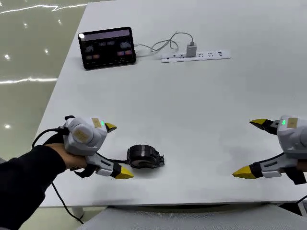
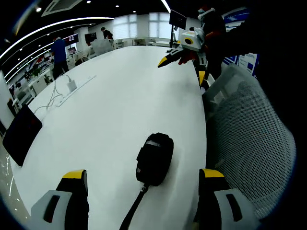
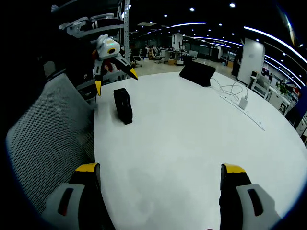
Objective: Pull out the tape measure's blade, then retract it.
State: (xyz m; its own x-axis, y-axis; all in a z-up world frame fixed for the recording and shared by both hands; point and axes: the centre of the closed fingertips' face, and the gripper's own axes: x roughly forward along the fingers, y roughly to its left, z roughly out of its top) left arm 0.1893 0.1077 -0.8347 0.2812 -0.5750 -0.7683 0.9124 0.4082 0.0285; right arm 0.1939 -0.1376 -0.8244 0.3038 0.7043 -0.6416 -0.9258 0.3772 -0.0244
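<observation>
A black tape measure (image 1: 143, 156) stands on its edge on the white table (image 1: 192, 110), near the front edge, with a short black strap trailing toward my left gripper. My left gripper (image 1: 116, 150) is open, its yellow-tipped jaws spread just left of the tape measure and apart from it. The left gripper view has the tape measure (image 2: 154, 158) lying ahead between the jaws of the left gripper (image 2: 142, 175), not touched. My right gripper (image 1: 250, 147) is open far to the right, holding nothing. From the right gripper (image 3: 159, 168), the tape measure (image 3: 123, 105) sits well ahead.
A dark tablet (image 1: 106, 47) stands propped at the back left. A white power strip (image 1: 195, 56) with a charger and cable lies behind it to the right. A mesh chair (image 2: 249, 139) is close to the table's front edge.
</observation>
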